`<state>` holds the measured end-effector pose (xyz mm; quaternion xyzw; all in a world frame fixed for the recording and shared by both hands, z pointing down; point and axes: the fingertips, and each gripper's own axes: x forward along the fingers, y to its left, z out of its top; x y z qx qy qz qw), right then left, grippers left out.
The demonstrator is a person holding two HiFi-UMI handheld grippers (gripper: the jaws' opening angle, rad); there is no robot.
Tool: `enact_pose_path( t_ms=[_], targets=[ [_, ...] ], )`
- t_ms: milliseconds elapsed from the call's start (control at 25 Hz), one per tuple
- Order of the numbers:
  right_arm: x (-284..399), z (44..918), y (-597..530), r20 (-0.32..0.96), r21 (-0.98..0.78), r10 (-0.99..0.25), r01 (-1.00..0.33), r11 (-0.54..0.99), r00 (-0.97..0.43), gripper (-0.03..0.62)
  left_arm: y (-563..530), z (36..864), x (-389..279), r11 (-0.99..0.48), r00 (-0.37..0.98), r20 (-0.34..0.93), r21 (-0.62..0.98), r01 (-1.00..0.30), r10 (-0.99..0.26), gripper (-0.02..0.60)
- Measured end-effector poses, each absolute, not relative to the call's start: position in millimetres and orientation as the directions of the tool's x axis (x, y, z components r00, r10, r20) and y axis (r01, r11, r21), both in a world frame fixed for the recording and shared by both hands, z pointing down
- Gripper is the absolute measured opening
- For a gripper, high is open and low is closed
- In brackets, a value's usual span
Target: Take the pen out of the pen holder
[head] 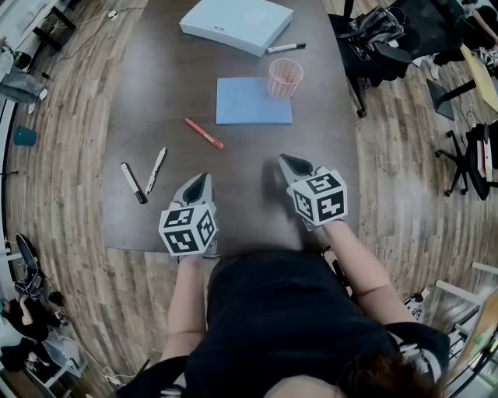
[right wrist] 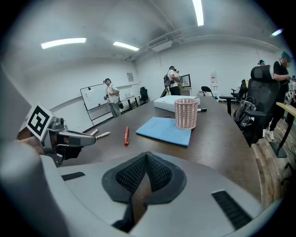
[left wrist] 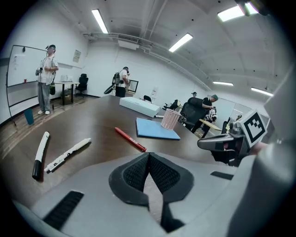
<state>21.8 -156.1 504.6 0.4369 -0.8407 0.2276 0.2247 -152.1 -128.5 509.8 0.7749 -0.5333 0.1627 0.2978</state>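
A pink mesh pen holder (head: pixel 285 78) stands on the far corner of a blue notebook (head: pixel 253 101) and looks empty; it also shows as the pen holder (left wrist: pixel 170 119) and the pen holder (right wrist: pixel 186 113). A red pen (head: pixel 204 134) lies on the table left of the notebook. Two markers lie further left, a black-capped marker (head: pixel 133 183) and a white marker (head: pixel 156 170). My left gripper (head: pixel 204 178) is shut and empty near the table's front edge. My right gripper (head: pixel 283 159) is shut and empty, level with the left one, well short of the holder.
A white box (head: pixel 236 22) lies at the far end of the dark table (head: pixel 241 179), with a black marker (head: pixel 286 48) beside it. Office chairs (head: pixel 373 39) stand right of the table. People (left wrist: pixel 47 78) stand in the room's background by a whiteboard.
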Motion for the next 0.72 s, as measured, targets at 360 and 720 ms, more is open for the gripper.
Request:
enact_pose_path(
  t_ms=[360, 720],
  targets=[
    [24.6, 505.9, -160.1, 0.578, -0.2, -0.63, -0.838, 0.507, -0.519, 0.014, -130.8, 513.0, -149.6, -0.272, 0.378, 0.591, 0.263, -0.925, -0.713, 0.026],
    [28.4, 507.0, -164.4, 0.575, -0.206, -0.629, -0.836, 0.508, -0.523, 0.014, -133.8, 512.2, -146.8, -0.277, 0.377, 0.596, 0.257, -0.926, -0.709, 0.028]
  ],
)
